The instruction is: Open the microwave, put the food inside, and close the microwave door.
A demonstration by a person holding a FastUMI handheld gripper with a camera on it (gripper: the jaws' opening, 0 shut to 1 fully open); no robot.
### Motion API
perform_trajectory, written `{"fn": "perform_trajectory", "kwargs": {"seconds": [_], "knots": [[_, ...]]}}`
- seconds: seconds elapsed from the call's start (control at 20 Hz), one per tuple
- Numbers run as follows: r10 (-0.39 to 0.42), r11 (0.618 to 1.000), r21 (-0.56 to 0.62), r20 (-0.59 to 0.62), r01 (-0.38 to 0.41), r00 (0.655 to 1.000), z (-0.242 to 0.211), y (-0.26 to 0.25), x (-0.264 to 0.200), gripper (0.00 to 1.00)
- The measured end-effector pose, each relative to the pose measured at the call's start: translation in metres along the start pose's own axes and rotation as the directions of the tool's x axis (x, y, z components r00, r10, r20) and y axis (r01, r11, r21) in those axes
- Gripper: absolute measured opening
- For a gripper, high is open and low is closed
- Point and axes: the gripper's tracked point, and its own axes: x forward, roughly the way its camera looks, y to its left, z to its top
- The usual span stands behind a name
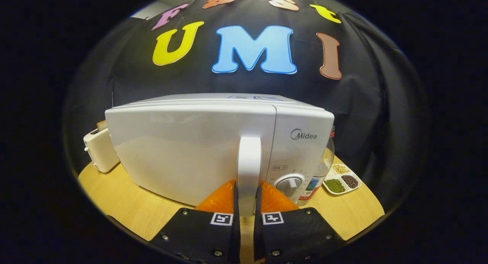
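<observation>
A white microwave [198, 142] stands on the wooden table [126, 203], its door closed flat against the body. The vertical white door handle [249, 165] runs down between my two fingers. My gripper [247, 197] is shut on the lower part of that handle, one finger on each side, pressing it. The control panel with a round knob [290, 184] lies just right of the handle. No food item can be made out between or ahead of the fingers.
A white toaster [100, 149] with a slice in it stands left of the microwave. Right of the microwave sit a glass jar [322, 168] and a small divided dish of beans [342, 179]. The table's rounded front edge curves close below my fingers.
</observation>
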Motion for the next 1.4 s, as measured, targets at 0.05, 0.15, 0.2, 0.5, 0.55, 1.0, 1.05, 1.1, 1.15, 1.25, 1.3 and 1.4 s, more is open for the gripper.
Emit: {"fn": "perform_trajectory", "kwargs": {"seconds": [0.05,0.15,0.2,0.5,0.55,1.0,1.05,1.1,1.15,1.25,1.3,1.4], "knots": [[0.0,1.0,0.016,-0.002,0.0,1.0,0.001,0.0,-0.002,0.14],[0.007,1.0,0.024,-0.003,-0.007,1.0,0.002,0.001,-0.002,0.14],[0.006,1.0,0.012,0.004,-0.006,1.0,-0.003,0.003,-0.01,0.14],[0.018,0.999,-0.029,0.028,-0.017,0.999,-0.019,0.014,-0.048,0.09],[0.024,0.999,-0.025,0.019,-0.024,1.0,-0.02,0.016,-0.054,0.09],[0.017,1.0,-0.01,-0.011,-0.017,1.0,-0.042,0.051,-0.113,0.1],[0.016,1.0,-0.003,-0.014,-0.016,1.0,-0.044,0.055,-0.119,0.1],[0.016,1.0,0.003,-0.018,-0.016,1.0,-0.047,0.061,-0.126,0.1],[0.015,1.0,0.005,-0.018,-0.015,1.0,-0.049,0.067,-0.132,0.1],[0.017,1.0,0.007,-0.021,-0.017,1.0,-0.055,0.08,-0.146,0.12],[0.022,1.0,0.014,-0.022,-0.022,1.0,-0.056,0.088,-0.153,0.14],[0.034,0.999,0.032,-0.028,-0.033,0.999,-0.061,0.103,-0.166,0.14]]}}
